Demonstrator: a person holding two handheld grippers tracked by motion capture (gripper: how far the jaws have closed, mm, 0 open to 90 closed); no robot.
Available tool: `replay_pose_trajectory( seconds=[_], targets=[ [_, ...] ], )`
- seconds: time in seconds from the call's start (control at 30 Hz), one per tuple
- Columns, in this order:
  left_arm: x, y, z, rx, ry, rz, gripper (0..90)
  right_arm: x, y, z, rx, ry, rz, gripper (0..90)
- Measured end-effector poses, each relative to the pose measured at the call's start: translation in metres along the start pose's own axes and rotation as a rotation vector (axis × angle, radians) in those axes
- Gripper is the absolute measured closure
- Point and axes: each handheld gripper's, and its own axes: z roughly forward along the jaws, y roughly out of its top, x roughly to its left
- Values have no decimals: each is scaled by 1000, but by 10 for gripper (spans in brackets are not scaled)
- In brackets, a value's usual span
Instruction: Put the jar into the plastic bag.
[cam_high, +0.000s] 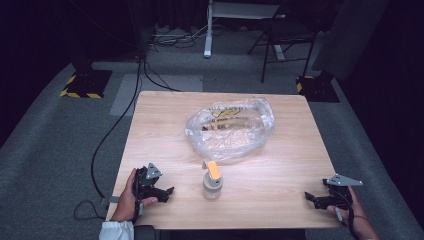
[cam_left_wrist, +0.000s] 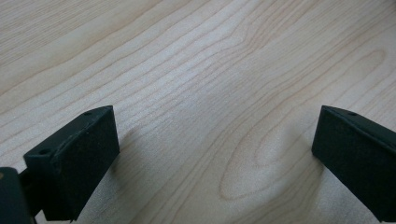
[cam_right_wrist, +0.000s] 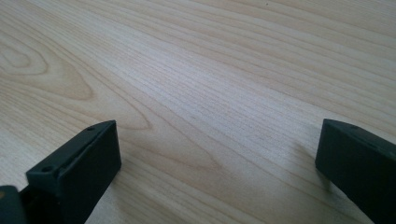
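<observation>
- Small clear plastic bottle with orange flip cap (cam_high: 212, 181) stands upright on the light wooden worktop (cam_high: 280, 165), near the middle of the near edge, cap tilted up.
- Nothing touches the bottle; it sits between the two hand-held grippers, closer to the left one.
- Crumpled clear plastic bag with yellow and black print (cam_high: 230, 127) lies just behind the bottle, around the worktop centre, stretching toward the far edge; bag and bottle look just apart.
- Left hand-held gripper (cam_high: 167, 192) rests at the near left corner, held in the person's left hand (cam_high: 129, 197), pointing toward the bottle; white sleeve cuff at the wrist.
- Left gripper view: black jaws spread wide, bare wood grain between them, nothing gripped.
- Right hand-held gripper (cam_high: 311, 198) sits at the near right corner, in the right hand (cam_high: 352, 212), pointing inward, well apart from the bottle.
- Right gripper view: jaws wide apart too, bare worktop between, empty.
- Black cable (cam_high: 107, 135) trails over the grey carpet floor beside the worktop's left edge.
</observation>
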Motion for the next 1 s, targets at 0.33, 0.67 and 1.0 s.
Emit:
replay_pose_trajectory(
  seconds=[0.33,0.67,1.0],
  targets=[
    [-10,10,-14,26,18,64,29,0,0,0,0,-1,2,1],
    [-28,25,-29,3,-9,110,32,0,0,0,0,-3,3,1],
    [-47,43,-44,-46,-52,131,44,0,0,0,0,-3,3,1]
  ],
)
